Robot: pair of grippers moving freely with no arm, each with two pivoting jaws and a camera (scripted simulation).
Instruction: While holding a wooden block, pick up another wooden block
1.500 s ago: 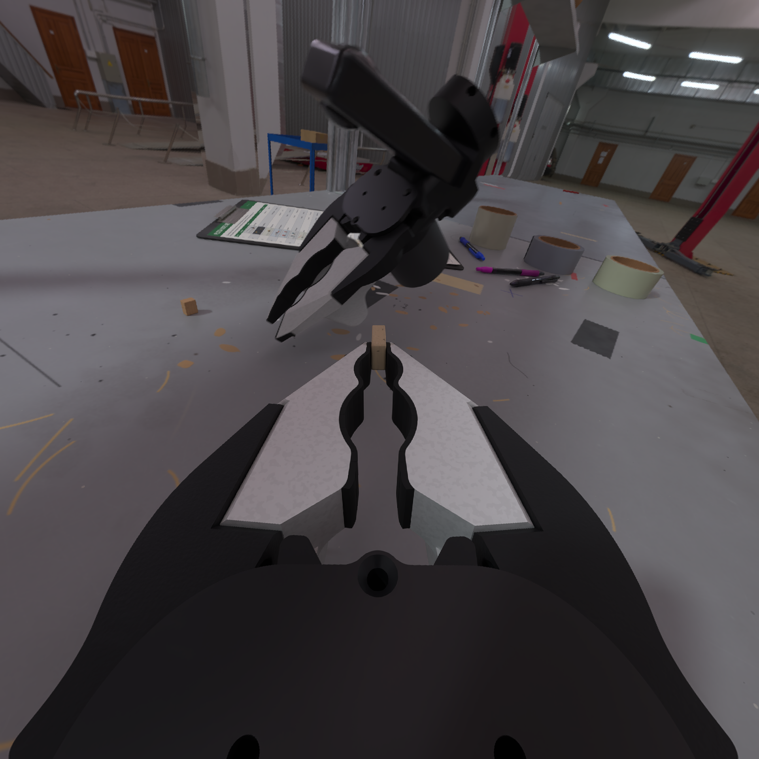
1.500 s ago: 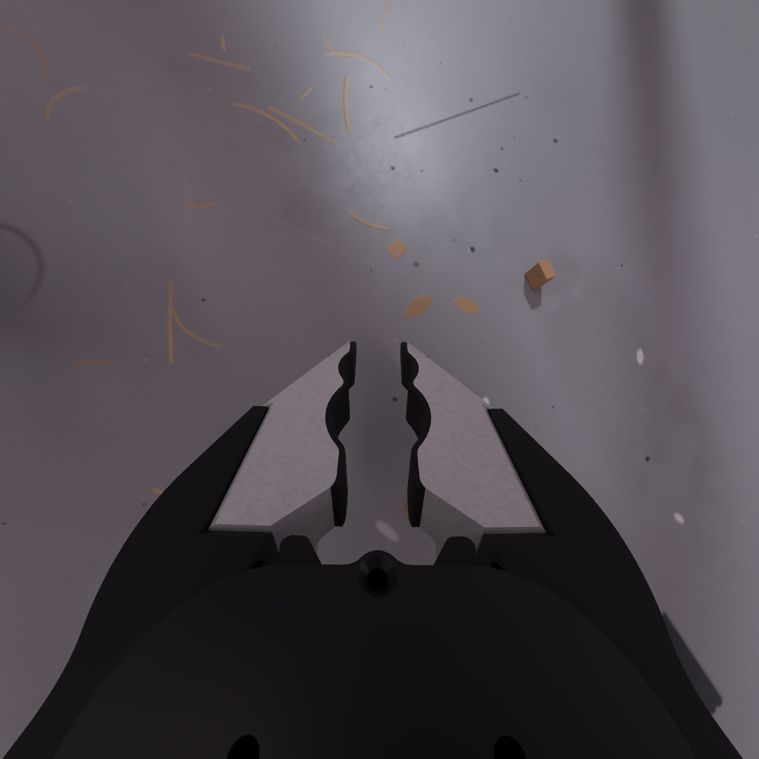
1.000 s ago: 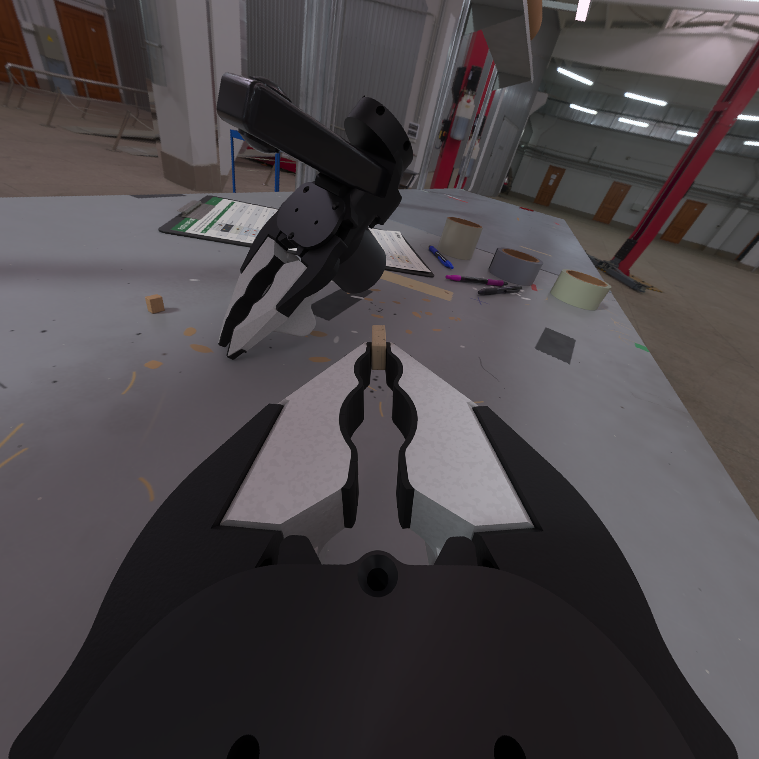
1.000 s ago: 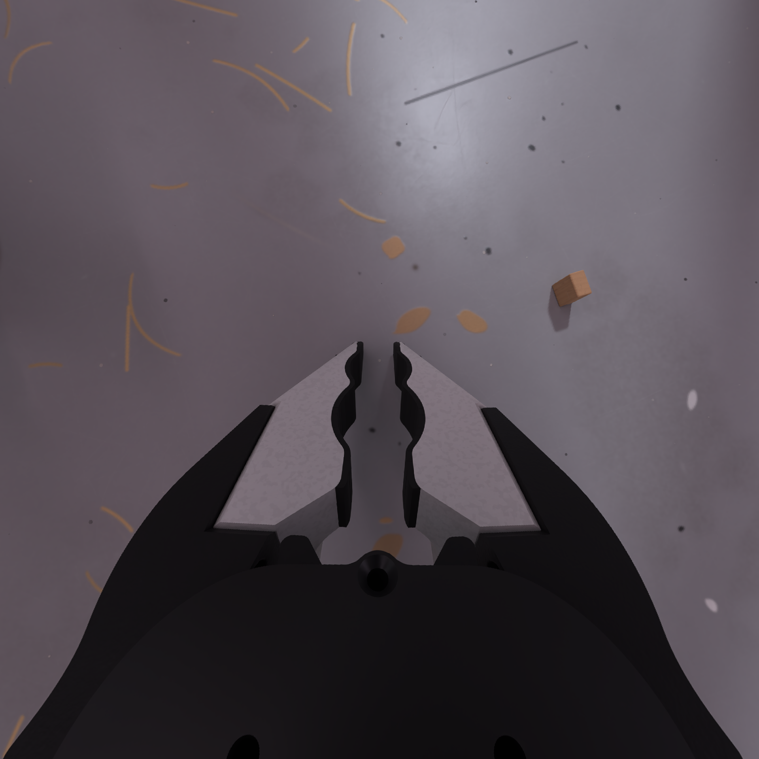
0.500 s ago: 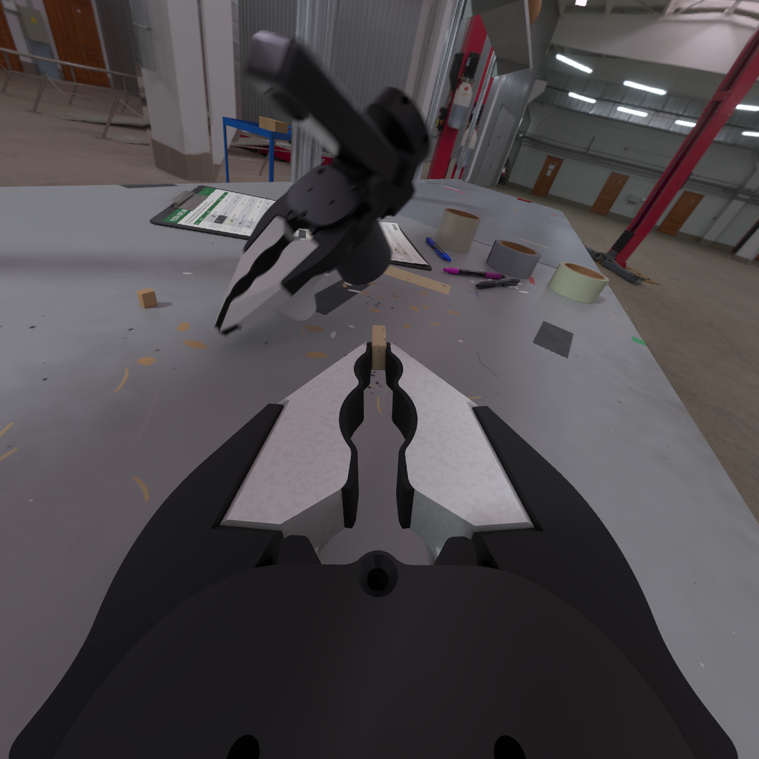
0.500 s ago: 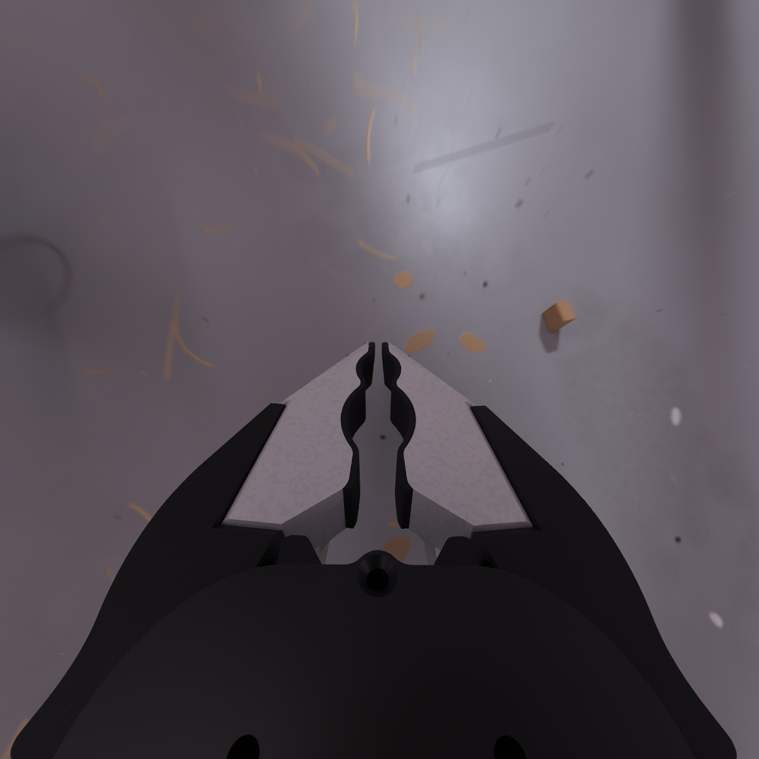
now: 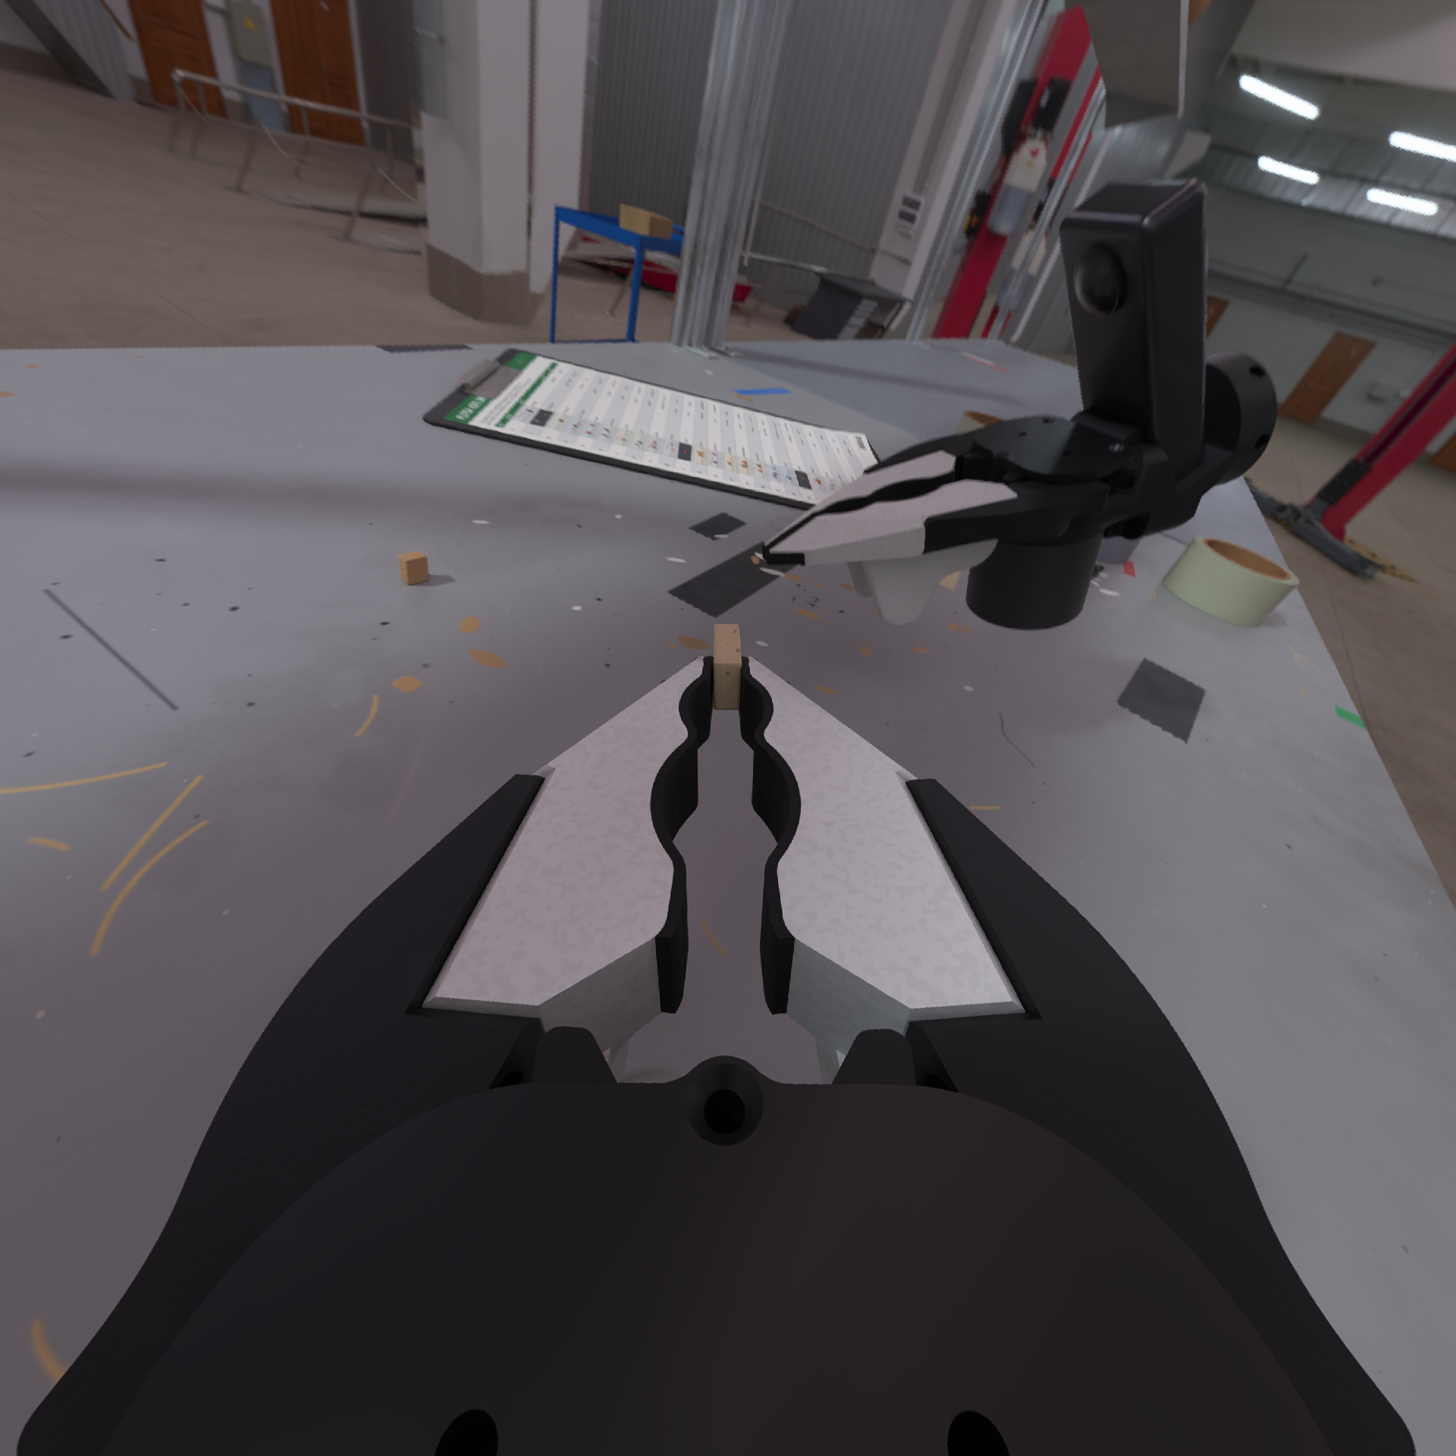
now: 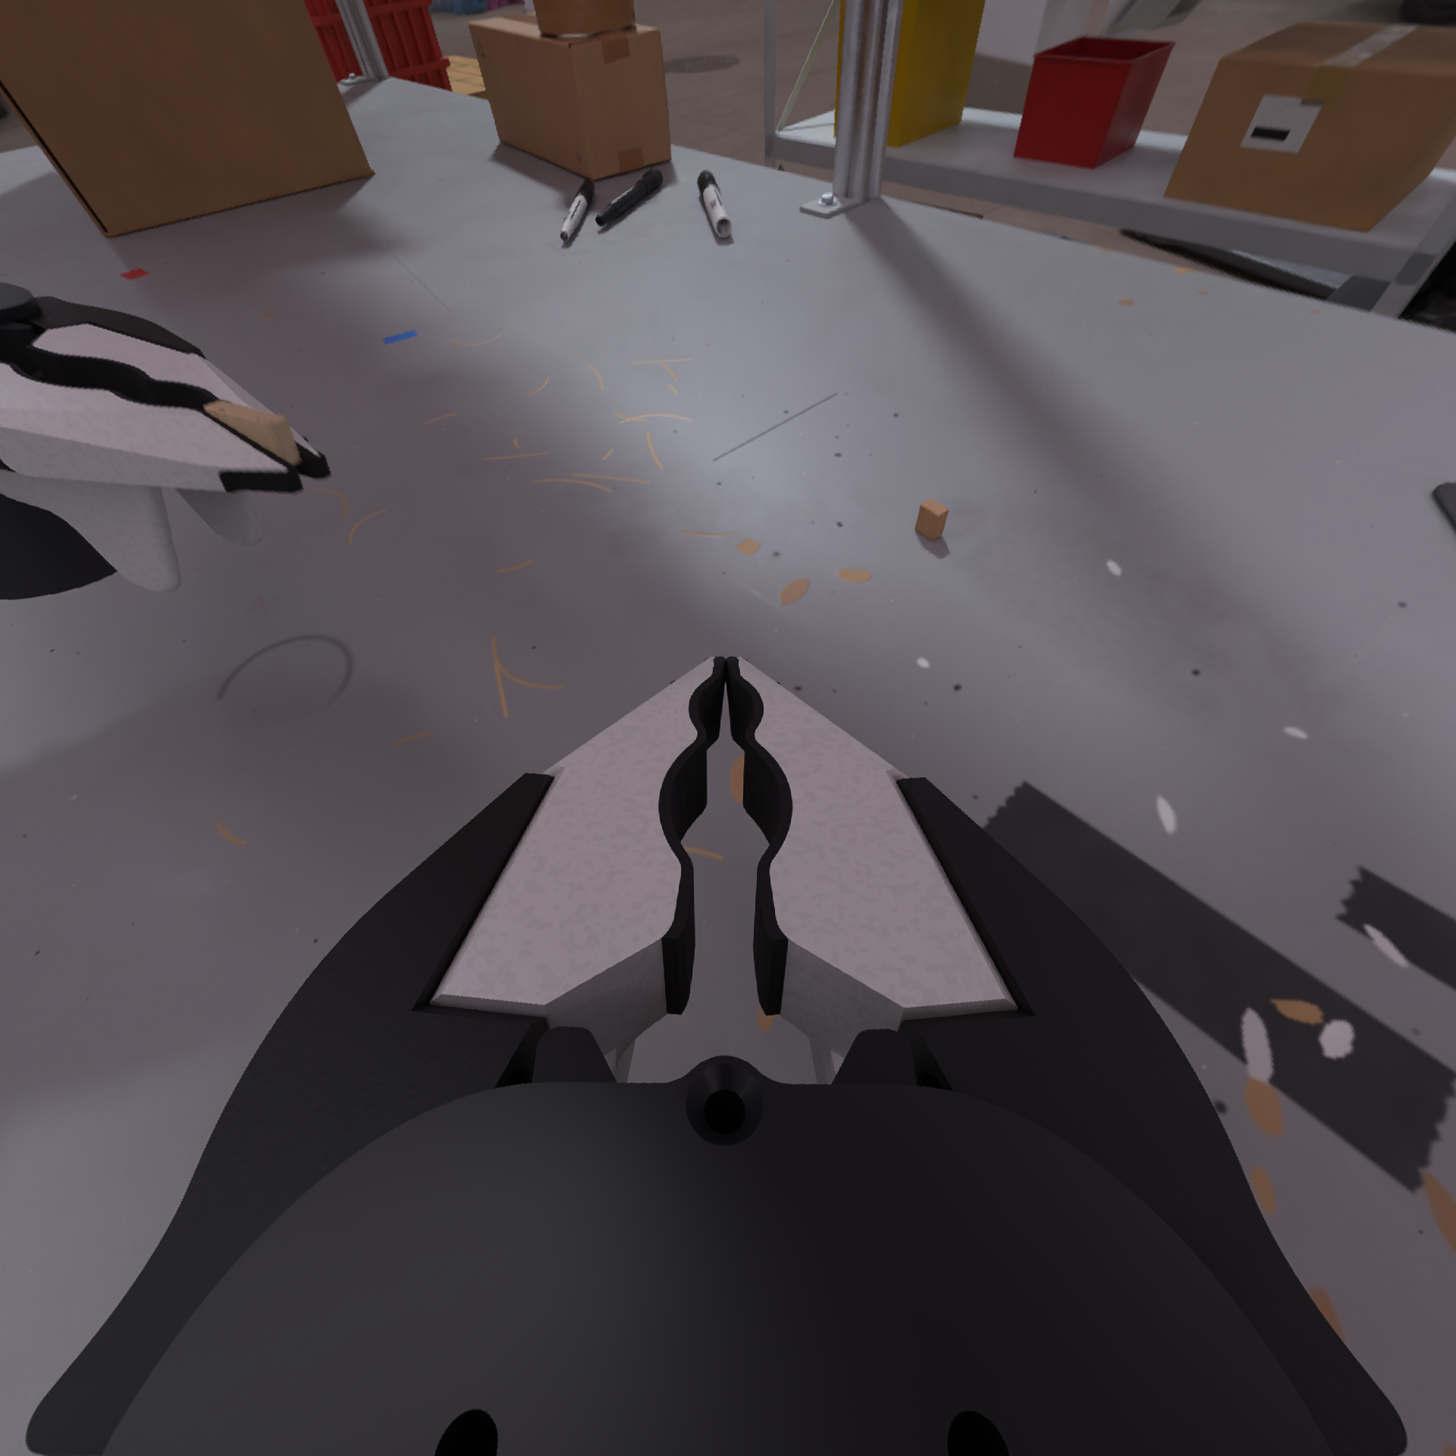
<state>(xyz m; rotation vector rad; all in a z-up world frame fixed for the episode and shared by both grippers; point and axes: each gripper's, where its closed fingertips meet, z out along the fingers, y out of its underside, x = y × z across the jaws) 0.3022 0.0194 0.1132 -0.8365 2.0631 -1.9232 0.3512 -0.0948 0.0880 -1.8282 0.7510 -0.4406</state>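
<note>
Your left gripper (image 7: 726, 670) is clamped on a small pale wooden block (image 7: 726, 666), pinched upright at its fingertips above the grey table (image 7: 236, 488). Your right gripper (image 8: 726, 670) has its tips pressed together on nothing, held level over the table. The second block (image 8: 931, 520), a tan cube, lies ahead and to its right, well apart.

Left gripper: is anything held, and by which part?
Yes: the left gripper pinches a wooden block by its sides at the jaw tips. The right gripper holds nothing.
</note>
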